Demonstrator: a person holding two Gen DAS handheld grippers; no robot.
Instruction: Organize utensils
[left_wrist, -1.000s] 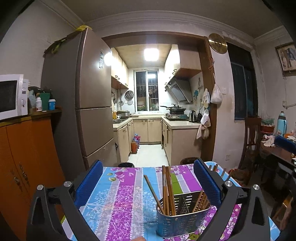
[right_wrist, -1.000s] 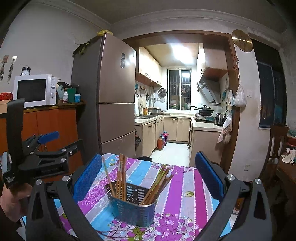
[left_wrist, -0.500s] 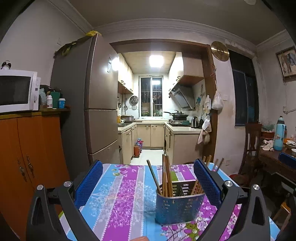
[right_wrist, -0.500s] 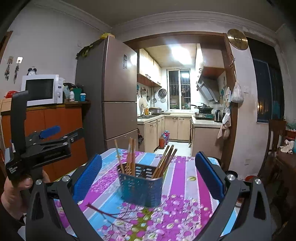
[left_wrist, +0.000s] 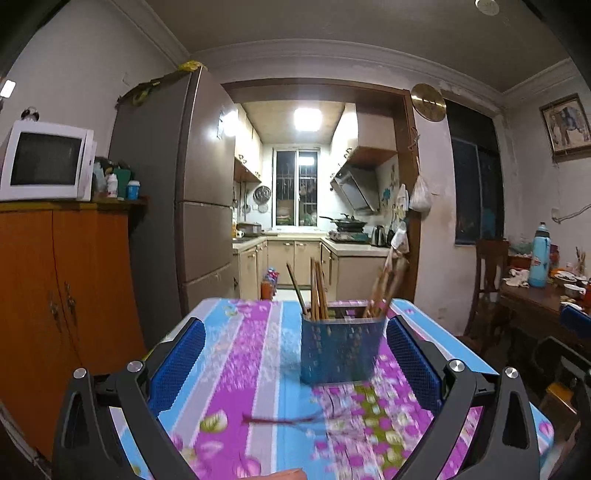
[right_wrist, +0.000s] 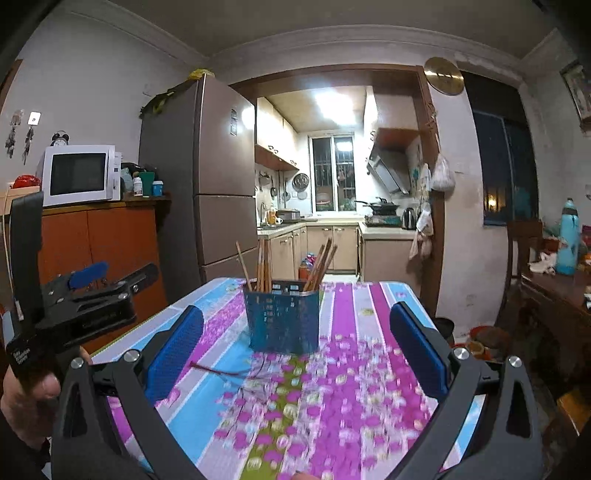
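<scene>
A blue perforated utensil holder (left_wrist: 339, 350) (right_wrist: 283, 320) stands on the flowered tablecloth (left_wrist: 251, 362) (right_wrist: 351, 369), with several wooden chopsticks (left_wrist: 317, 291) (right_wrist: 263, 266) upright in it in two bunches. My left gripper (left_wrist: 295, 365) is open, well back from the holder, nothing between its blue pads (left_wrist: 177, 363). My right gripper (right_wrist: 295, 350) is open too, with the holder ahead between its pads (right_wrist: 417, 349) but farther off. In the right wrist view the left gripper's body (right_wrist: 77, 299) shows at the left, held by a hand (right_wrist: 26, 402).
An orange cabinet (left_wrist: 62, 295) with a microwave (left_wrist: 46, 160) stands left of the table, then a tall fridge (left_wrist: 192, 206). A kitchen opens behind. A dark wooden table (left_wrist: 543, 306) with a blue bottle (left_wrist: 539, 254) and a chair (left_wrist: 491, 273) stand on the right.
Both grippers have drawn back and dropped lower, so the holder looks farther off and is seen more from the side. Both stay open. The chopsticks have not moved.
</scene>
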